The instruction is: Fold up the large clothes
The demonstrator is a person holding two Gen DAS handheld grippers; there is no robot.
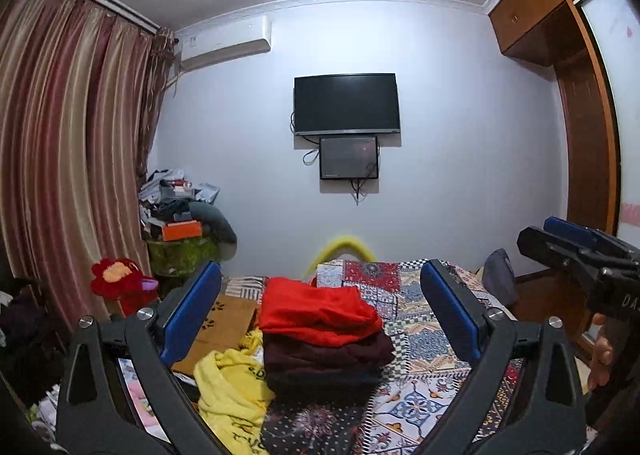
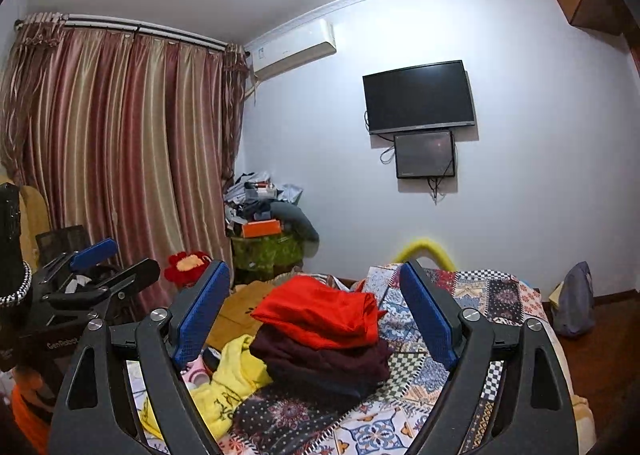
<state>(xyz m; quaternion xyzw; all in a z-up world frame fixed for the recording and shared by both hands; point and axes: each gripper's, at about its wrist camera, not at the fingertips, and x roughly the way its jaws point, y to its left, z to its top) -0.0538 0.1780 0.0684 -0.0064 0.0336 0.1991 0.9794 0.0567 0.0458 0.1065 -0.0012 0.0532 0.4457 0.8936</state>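
Note:
A stack of folded clothes sits on the bed's patchwork cover point(image 1: 420, 395), with a red garment point(image 1: 316, 311) on top and a dark maroon one point(image 1: 328, 355) beneath. A crumpled yellow garment point(image 1: 228, 387) with black print lies against the stack's left side. My left gripper point(image 1: 320, 311) is held level in the air short of the stack, its blue pads point(image 1: 192, 311) wide apart with nothing between them. My right gripper point(image 2: 314, 315) hangs the same way, open and empty. It faces the red garment point(image 2: 320, 315), the maroon one point(image 2: 320, 359) and the yellow garment point(image 2: 236, 383). Each gripper shows at the edge of the other's view.
Striped curtains point(image 1: 60, 155) hang at the left. A cluttered green-covered stand point(image 1: 184, 255) and a red plush toy point(image 1: 116, 279) stand beyond the bed. A TV point(image 1: 346, 103) is on the far wall. A wooden wardrobe point(image 1: 588, 135) and a grey bag point(image 2: 576, 299) are at the right.

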